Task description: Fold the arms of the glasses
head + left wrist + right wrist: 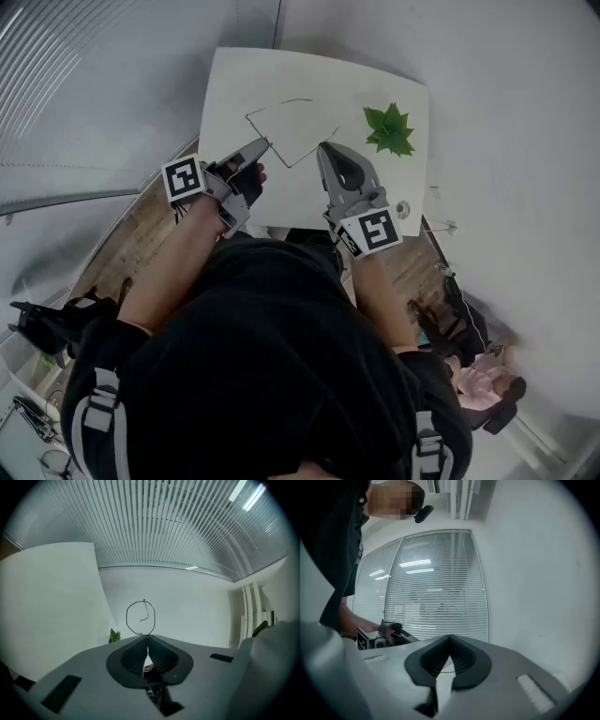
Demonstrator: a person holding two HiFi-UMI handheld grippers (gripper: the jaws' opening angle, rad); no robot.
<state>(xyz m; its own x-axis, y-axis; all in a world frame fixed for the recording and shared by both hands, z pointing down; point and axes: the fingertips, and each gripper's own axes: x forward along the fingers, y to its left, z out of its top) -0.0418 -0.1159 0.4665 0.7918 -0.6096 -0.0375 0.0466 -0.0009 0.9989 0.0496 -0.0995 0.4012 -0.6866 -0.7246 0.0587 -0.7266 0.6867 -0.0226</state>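
Observation:
A thin wire-framed pair of glasses [247, 114] hangs above the white table [234, 84], stretched between my two grippers. My left gripper [265, 143] is shut on the frame. In the left gripper view one round lens rim [127, 617] stands up just past the closed left gripper [148, 639]. My right gripper [322, 147] is shut too, where a wire arm of the glasses ends. In the right gripper view a thin wire [440, 671] crosses under the closed right gripper [450, 637]. Both grippers point level, tips facing each other a short way apart.
A small green plant [389, 129] stands on the table's far right part and peeks out as the plant [114, 635] beside the left jaws. The table's near edge is right in front of my body. Window blinds [436, 592] fill the left side of the room.

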